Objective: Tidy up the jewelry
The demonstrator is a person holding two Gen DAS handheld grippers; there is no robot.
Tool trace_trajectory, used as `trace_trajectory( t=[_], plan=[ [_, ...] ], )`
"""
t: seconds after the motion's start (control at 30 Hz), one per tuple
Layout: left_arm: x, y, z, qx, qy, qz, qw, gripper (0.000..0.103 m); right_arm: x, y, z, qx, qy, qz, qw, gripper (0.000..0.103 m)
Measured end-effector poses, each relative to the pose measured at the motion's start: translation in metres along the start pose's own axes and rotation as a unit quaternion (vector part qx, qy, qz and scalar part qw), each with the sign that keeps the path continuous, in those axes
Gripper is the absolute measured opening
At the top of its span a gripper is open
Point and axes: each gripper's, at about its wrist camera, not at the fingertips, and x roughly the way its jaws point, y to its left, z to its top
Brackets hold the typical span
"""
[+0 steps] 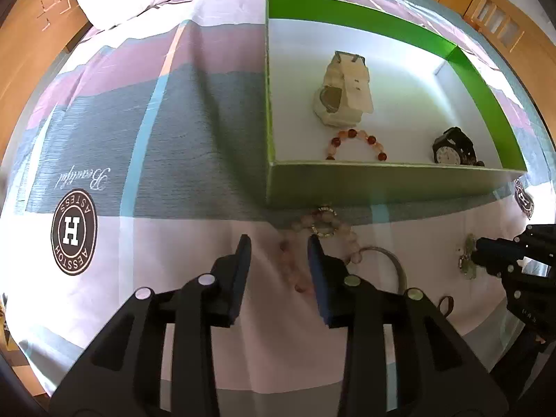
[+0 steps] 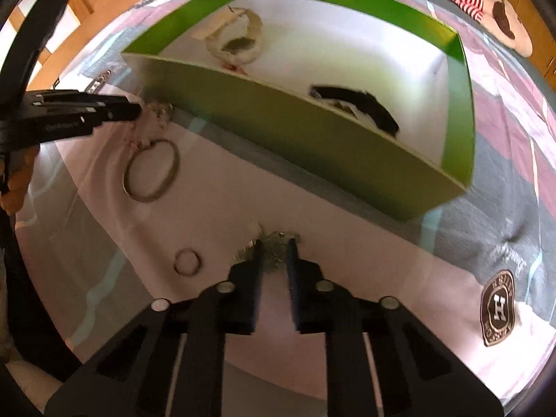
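On the bed, a patchwork sheet (image 1: pixel 166 132) of pink, grey and white panels with round brown "H" badges carries everything. Largest on it is a shallow green cardboard box (image 1: pixel 365 184) with a white floor, holding a cream-coloured wristwatch (image 1: pixel 342 93) with a dull grey face, a small black watch (image 1: pixel 451 147) with a white dial in the near right corner, and a bracelet of amber and pale round beads (image 1: pixel 354 142) just beside the near wall. Outside the box, close against that wall, lies a pale pink bead strand (image 1: pixel 323 232) tangled with a small glittery gold ring; next to it are a thin grey metal bangle (image 2: pixel 153 170) lying flat and, further off, a small brown loop (image 2: pixel 187 260). The left tool (image 1: pixel 279 239) hovers low over the pink strand, fingers spread fairly wide with some beads between them, gripping nothing. The right tool (image 2: pixel 274 243) has its fingers set narrow around a small greenish, silvery cluster of jewelry (image 2: pixel 276 238) on the sheet; whether they actually pinch it cannot be told.
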Motion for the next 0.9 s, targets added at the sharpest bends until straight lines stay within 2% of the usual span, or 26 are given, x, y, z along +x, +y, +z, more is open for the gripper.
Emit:
trace_trajectory(
  t=[0.1, 0.13, 0.23, 0.3, 0.37, 0.43, 0.57, 0.7, 0.8, 0.87, 0.9],
  plan=[
    [0.0, -0.001, 0.0, 0.002, 0.0, -0.001, 1.0, 0.038, -0.011, -0.001, 0.005, 0.02, -0.046, 0.008, 0.999, 0.006],
    [-0.001, -0.001, 0.0, 0.002, -0.001, -0.001, 1.0, 0.039, -0.02, -0.007, 0.007, 0.039, -0.072, 0.026, 0.996, 0.006],
    [-0.001, 0.001, 0.0, -0.001, 0.0, -0.001, 1.0, 0.041, -0.036, -0.019, 0.009, 0.074, -0.109, 0.078, 0.988, 0.007],
    [0.0, 0.0, -0.001, 0.0, 0.002, 0.0, 1.0, 0.043, -0.035, -0.024, 0.011, 0.09, -0.106, 0.093, 0.986, 0.008],
    [0.001, -0.001, -0.001, 0.002, 0.004, 0.002, 1.0, 0.044, -0.03, -0.029, 0.011, 0.102, -0.085, 0.08, 0.988, 0.027],
    [0.001, -0.001, -0.002, 0.002, 0.005, 0.002, 1.0, 0.046, -0.025, -0.026, 0.011, 0.089, -0.063, 0.055, 0.993, 0.031],
    [0.001, 0.002, -0.001, -0.003, 0.004, 0.004, 1.0, 0.05, -0.017, -0.015, 0.001, 0.04, -0.009, 0.044, 0.998, 0.031],
    [0.001, 0.002, -0.001, -0.003, 0.005, 0.003, 1.0, 0.052, 0.0, 0.004, -0.006, 0.0, 0.015, 0.045, 0.999, 0.028],
    [0.002, 0.0, -0.001, 0.002, 0.007, 0.004, 1.0, 0.053, 0.004, 0.015, -0.007, -0.021, 0.008, 0.037, 0.999, 0.019],
    [0.002, 0.0, -0.001, 0.002, 0.007, 0.004, 1.0, 0.053, 0.001, 0.017, -0.004, -0.015, -0.009, 0.05, 0.999, 0.007],
    [0.002, 0.001, -0.001, 0.001, 0.006, 0.005, 1.0, 0.053, -0.004, 0.015, -0.002, -0.007, -0.029, 0.047, 0.998, 0.007]
  ],
)
